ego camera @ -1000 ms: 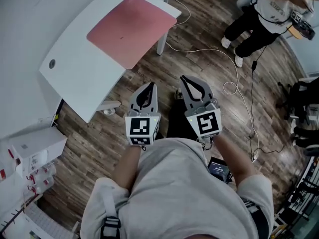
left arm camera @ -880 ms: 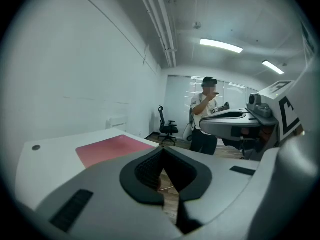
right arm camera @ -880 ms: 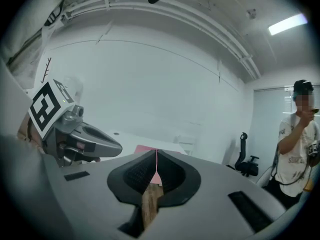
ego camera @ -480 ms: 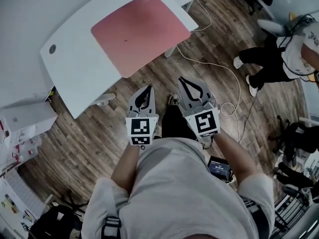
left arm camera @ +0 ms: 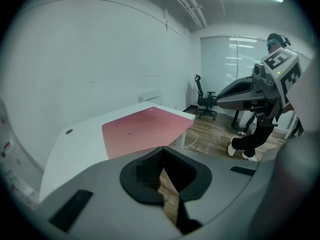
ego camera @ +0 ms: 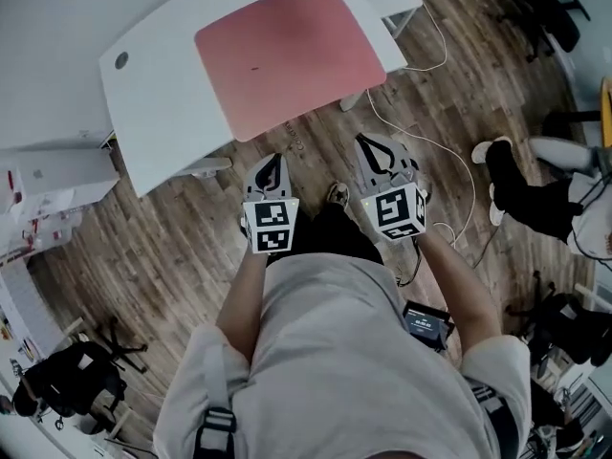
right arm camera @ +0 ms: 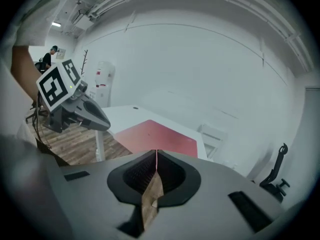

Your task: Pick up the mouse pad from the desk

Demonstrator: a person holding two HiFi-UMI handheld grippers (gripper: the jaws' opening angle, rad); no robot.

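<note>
Standing on a wood floor (ego camera: 172, 247) and seen from above, a person holds a two-jaw gripper in each hand, both pointing toward a white desk (ego camera: 158, 113) ahead. The left gripper (ego camera: 270, 165) has its jaws clenched together with nothing between them. The right gripper (ego camera: 381, 153) is also closed tight and empty. Both hang over the floor, short of the desk and not touching it.

A large pink mouse pad (ego camera: 292, 51) lies flat on the desk, covering much of its right half. Its near edge runs along the desk's front edge.

The pad looks thin, light and floppy, likely to sag or fold when lifted. Lying flush, it offers little to pinch from above. The near edge or a near corner seems the best hold, perhaps one gripper at each end.
</note>
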